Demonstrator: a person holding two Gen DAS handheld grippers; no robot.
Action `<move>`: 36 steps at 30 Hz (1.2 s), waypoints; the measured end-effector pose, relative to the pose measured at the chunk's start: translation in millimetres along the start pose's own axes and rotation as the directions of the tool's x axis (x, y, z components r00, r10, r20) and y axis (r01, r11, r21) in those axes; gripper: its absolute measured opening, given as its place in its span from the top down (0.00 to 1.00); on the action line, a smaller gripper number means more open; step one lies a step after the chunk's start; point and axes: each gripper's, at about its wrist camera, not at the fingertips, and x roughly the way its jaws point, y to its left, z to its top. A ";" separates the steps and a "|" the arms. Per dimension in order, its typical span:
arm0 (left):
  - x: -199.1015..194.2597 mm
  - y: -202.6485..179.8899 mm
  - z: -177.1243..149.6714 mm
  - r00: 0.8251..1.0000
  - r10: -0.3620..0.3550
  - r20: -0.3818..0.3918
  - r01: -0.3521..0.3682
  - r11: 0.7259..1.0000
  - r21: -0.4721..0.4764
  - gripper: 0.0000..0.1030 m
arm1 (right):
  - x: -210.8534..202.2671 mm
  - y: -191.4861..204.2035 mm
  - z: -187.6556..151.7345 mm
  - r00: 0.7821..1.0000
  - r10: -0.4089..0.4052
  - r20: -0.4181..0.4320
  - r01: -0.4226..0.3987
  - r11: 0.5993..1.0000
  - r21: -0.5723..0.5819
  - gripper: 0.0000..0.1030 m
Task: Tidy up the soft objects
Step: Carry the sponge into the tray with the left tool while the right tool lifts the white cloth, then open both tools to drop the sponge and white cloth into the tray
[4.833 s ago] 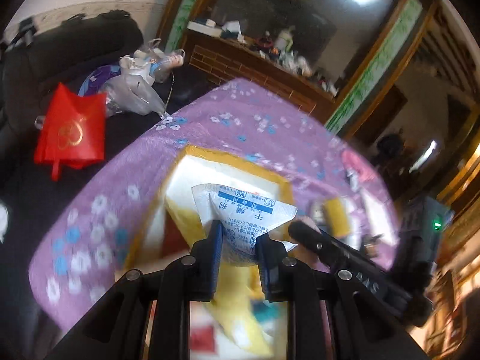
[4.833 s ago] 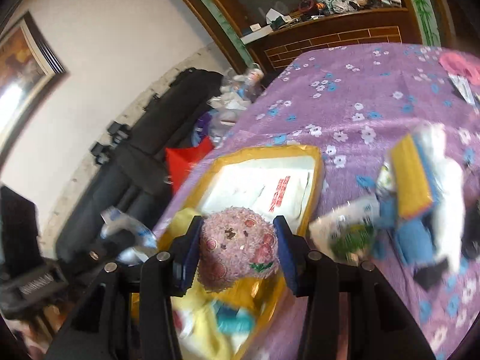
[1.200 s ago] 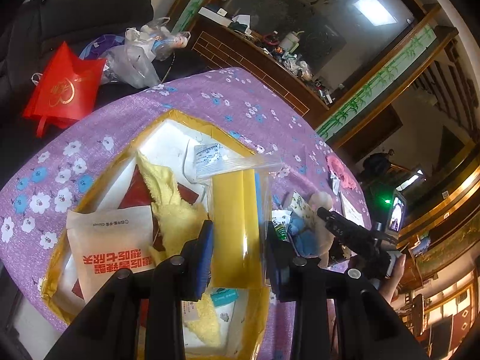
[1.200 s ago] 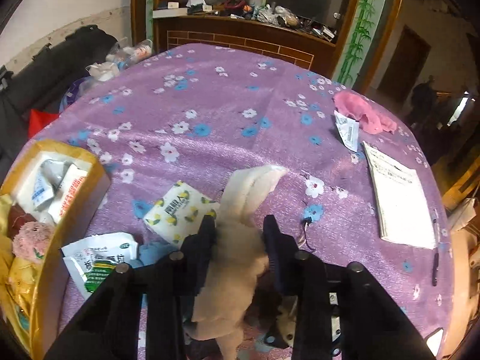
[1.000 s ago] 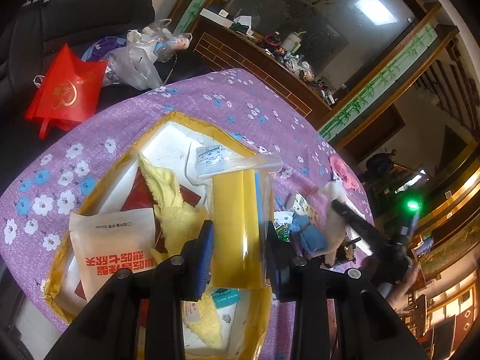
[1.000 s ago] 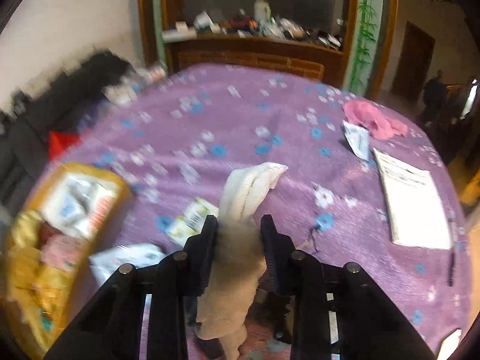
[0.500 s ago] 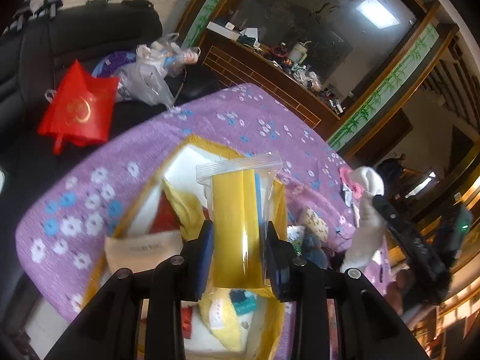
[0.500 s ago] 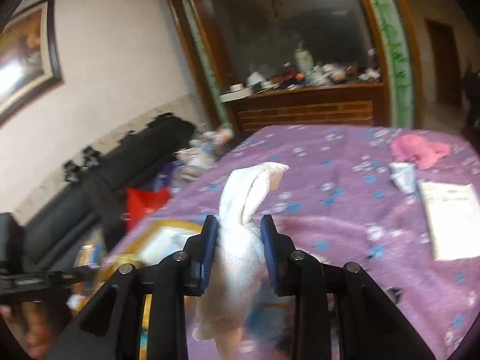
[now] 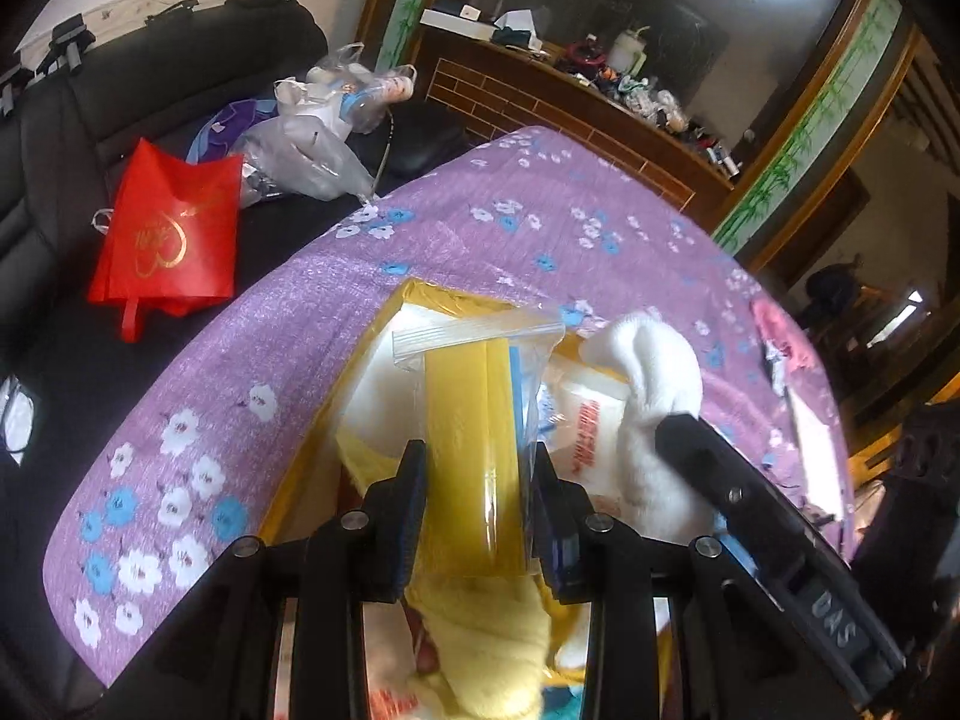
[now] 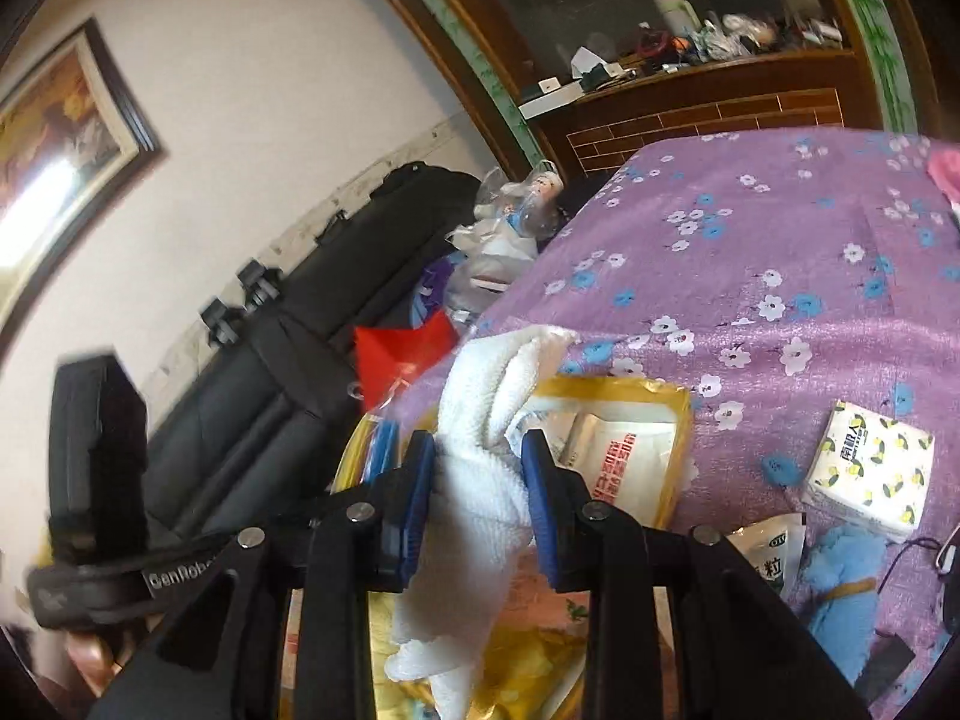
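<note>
Both grippers carry loads over the yellow tray (image 9: 303,468) on the purple flowered tablecloth (image 9: 480,240). Left gripper (image 9: 477,504) is clamped on a zip bag of yellow cloths (image 9: 474,420), held upright by its lower half so the sealed top stands clear of the pads. Right gripper (image 10: 477,480) pinches a white towel (image 10: 486,420) around its middle — both ends droop, as soft cloth will. Each hangs above the tray's packets, likely for dropping in. A tissue pack (image 10: 870,468) and blue cloth (image 10: 840,594) wait on the table beside the tray.
</note>
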 end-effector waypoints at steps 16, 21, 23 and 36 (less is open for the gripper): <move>17.8 4.3 -8.9 1.000 -0.026 -0.014 0.025 0.998 -0.057 0.32 | 8.4 -17.2 -6.5 1.000 -0.021 -0.014 0.022 0.998 0.060 0.53; -6.8 -1.8 -20.2 0.999 -0.024 0.033 0.026 0.999 -0.046 0.24 | -12.0 -19.2 -4.9 0.998 0.022 0.055 -0.027 0.996 0.085 0.32; -16.1 -5.8 -27.4 0.999 -0.030 0.041 0.031 0.999 -0.038 0.24 | -16.3 -19.3 -2.8 0.998 0.031 0.060 -0.036 0.996 0.084 0.32; -65.1 -47.6 -71.5 0.984 -0.160 0.077 0.155 0.986 0.069 0.13 | -113.4 -70.9 -22.7 0.995 -0.092 0.035 0.087 0.990 0.110 0.32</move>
